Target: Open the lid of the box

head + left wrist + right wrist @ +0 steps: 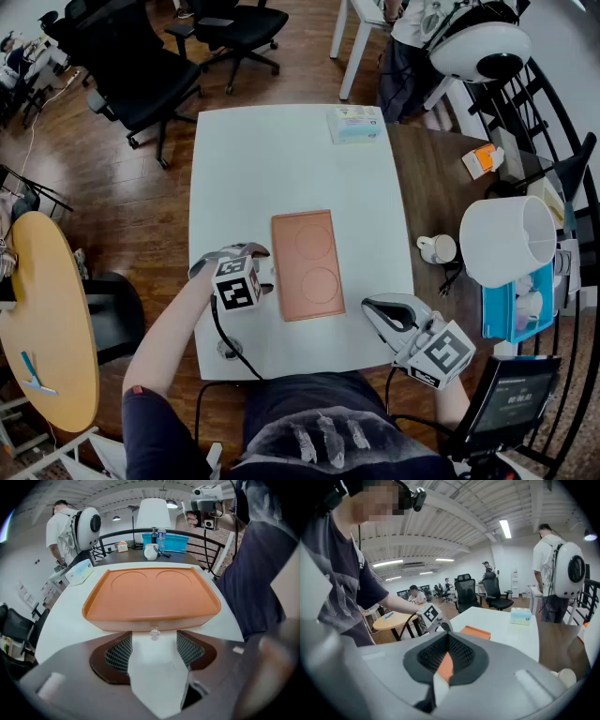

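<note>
Where the orange box [306, 264] lies flat on the white worktop [253, 159], lid down, neither tool has hold of it.
Left tool [154, 639]: at the box's left long side, jaws wide apart and level with the side wall. A small clear knob [153, 632] on that wall sits just ahead of the gap; pads clear of it. Right tool [373, 309]: off the box's near right corner, just beside it, raised above the worktop. Its jaws are drawn together at the tips with nothing between them. Lid shows two round impressions. A tissue box [356, 123] sits at the worktop's far edge, well apart.
</note>
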The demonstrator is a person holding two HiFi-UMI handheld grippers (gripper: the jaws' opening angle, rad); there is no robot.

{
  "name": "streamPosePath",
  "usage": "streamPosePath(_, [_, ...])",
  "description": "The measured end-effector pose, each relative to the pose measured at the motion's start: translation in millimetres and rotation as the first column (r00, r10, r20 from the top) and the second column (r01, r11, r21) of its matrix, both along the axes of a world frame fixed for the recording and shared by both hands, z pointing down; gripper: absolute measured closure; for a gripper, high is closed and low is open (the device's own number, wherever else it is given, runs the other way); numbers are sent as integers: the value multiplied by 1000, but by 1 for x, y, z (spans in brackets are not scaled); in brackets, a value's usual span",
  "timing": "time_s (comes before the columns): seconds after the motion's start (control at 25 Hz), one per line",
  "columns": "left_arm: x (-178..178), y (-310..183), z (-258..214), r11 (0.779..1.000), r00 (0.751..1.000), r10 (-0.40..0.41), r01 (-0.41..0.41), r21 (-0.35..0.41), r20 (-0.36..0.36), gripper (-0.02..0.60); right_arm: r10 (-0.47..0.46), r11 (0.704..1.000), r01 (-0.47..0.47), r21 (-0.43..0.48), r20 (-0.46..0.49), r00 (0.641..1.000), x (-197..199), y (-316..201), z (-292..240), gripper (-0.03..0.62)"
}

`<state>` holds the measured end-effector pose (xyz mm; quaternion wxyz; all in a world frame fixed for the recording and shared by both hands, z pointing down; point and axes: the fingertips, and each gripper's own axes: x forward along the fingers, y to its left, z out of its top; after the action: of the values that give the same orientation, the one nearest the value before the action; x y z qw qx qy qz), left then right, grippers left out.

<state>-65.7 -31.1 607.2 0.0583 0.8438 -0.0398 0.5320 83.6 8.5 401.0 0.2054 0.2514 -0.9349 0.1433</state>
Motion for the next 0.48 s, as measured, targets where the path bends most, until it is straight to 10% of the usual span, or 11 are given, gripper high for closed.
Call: streamPosePath(0.48, [15, -9, 22, 998, 992, -8, 16, -61, 125, 329, -13, 999, 13, -34, 21, 1000, 9, -11, 12, 591])
